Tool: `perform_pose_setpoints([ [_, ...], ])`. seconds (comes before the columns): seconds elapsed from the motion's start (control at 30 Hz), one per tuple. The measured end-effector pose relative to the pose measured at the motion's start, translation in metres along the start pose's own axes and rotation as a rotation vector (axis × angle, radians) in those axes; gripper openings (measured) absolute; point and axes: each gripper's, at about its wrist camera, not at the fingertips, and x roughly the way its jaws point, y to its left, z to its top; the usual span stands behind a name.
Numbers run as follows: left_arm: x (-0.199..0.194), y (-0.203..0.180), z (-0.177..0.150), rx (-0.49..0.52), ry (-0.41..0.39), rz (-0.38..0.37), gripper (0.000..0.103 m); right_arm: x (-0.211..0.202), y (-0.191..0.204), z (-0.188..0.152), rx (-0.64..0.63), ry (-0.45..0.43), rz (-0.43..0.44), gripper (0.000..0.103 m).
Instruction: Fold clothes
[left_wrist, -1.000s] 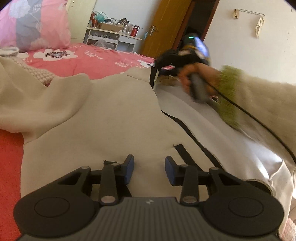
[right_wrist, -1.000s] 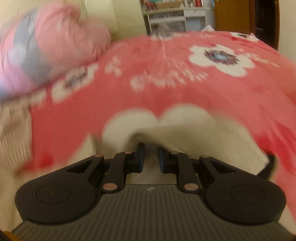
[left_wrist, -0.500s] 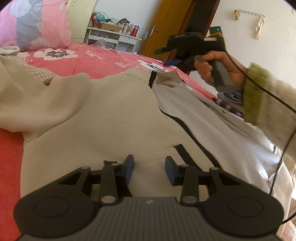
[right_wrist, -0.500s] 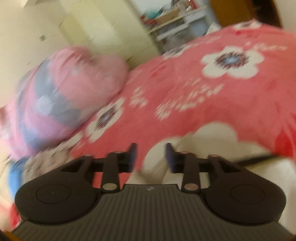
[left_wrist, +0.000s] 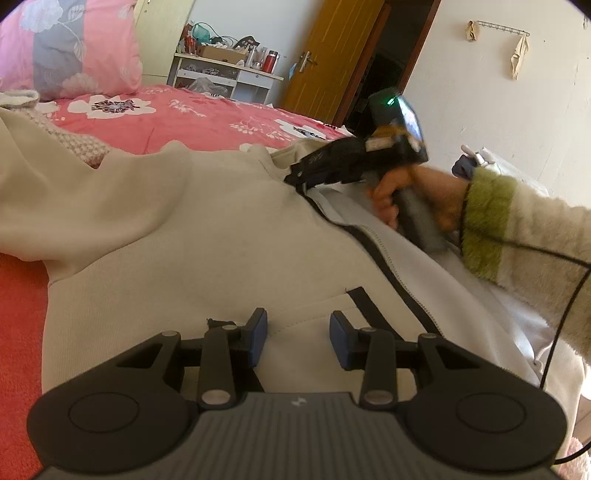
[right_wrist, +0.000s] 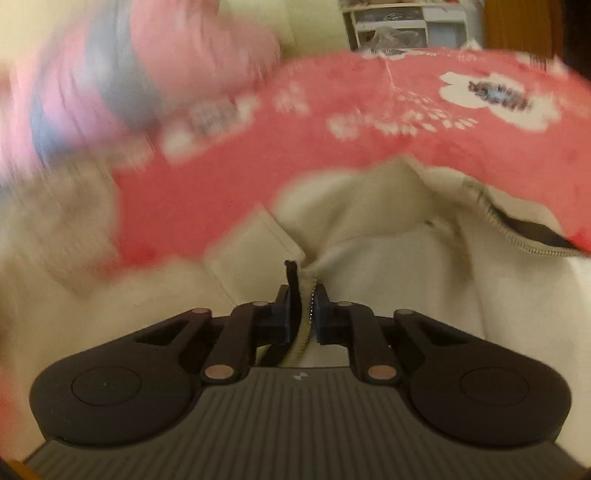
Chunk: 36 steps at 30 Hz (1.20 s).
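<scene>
**One jacket, two claws**

I count one jacket (left_wrist: 207, 236), two claws, one pillow (left_wrist: 70, 48) and one door (left_wrist: 332, 59).

The jacket is the big thing here. It lies flat on the bed (left_wrist: 207, 118), spread over the pink cover with white flowers. It is cream and looks soft and thick, like a sweatshirt. A dark zipper (left_wrist: 388, 266) runs down its front, and the inside looks paler and smooth. One sleeve (left_wrist: 85, 199) lies folded out to the side of the jacket. There is a pocket with a dark edge low on the front.

My left claw (left_wrist: 297, 339) sits low over the jacket, near the pocket. Its two blue pads are apart and hold nothing.

My right claw (right_wrist: 300, 314) is up at the jacket's collar. It is clenched on the zipper edge, with a black strip and the little metal teeth pinched between its pads. A hand (left_wrist: 413, 195) in a fuzzy green and cream sleeve holds it.

The pillow is pink and grey, beyond the jacket. The door is brown wood, far past the jacket.
</scene>
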Motion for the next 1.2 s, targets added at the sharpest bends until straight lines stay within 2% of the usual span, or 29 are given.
perform_pose_setpoints([
  [0.03,0.000,0.000,0.000,0.000,0.000,0.000,0.039,0.005,0.006,-0.004,-0.047,0.001,-0.034,0.017],
  [0.1,0.000,0.000,-0.001,0.002,-0.001,0.000,0.039,-0.001,0.015,0.008,-0.076,0.007,-0.076,0.031],
  [0.2,0.000,0.000,-0.001,0.003,-0.001,0.001,0.039,-0.026,0.010,0.032,-0.035,-0.052,-0.097,0.034],
  [0.33,0.000,-0.001,-0.002,0.006,-0.001,0.000,0.040,-0.038,0.004,0.065,0.134,-0.086,0.035,0.041],
  [0.4,0.000,0.000,-0.001,0.004,-0.001,-0.001,0.040,-0.021,0.011,0.082,0.167,-0.021,0.087,0.043],
  [0.63,0.000,0.001,-0.001,-0.003,-0.001,-0.011,0.041,0.057,0.037,0.114,0.149,0.247,0.002,0.043],
  [0.73,0.000,0.000,-0.002,-0.004,-0.002,-0.013,0.042,0.077,0.047,0.121,0.091,0.350,-0.048,0.031],
  [0.8,0.000,0.000,-0.001,-0.004,-0.002,-0.013,0.042,0.072,0.052,0.118,0.047,0.328,-0.036,0.013],
  [0.93,0.000,0.000,-0.002,-0.003,-0.002,-0.012,0.042,0.059,0.062,0.111,-0.037,0.263,-0.001,0.009],
  [1.03,0.000,0.000,-0.002,-0.001,-0.002,-0.010,0.042,0.027,0.071,0.100,-0.087,0.060,0.109,0.008],
  [1.1,0.000,-0.001,-0.002,-0.001,-0.001,-0.010,0.042,0.023,0.071,0.092,-0.090,-0.002,0.094,0.008],
  [1.2,0.001,0.000,-0.002,-0.003,-0.001,-0.012,0.042,0.041,0.074,0.078,-0.125,-0.021,0.045,0.008],
])
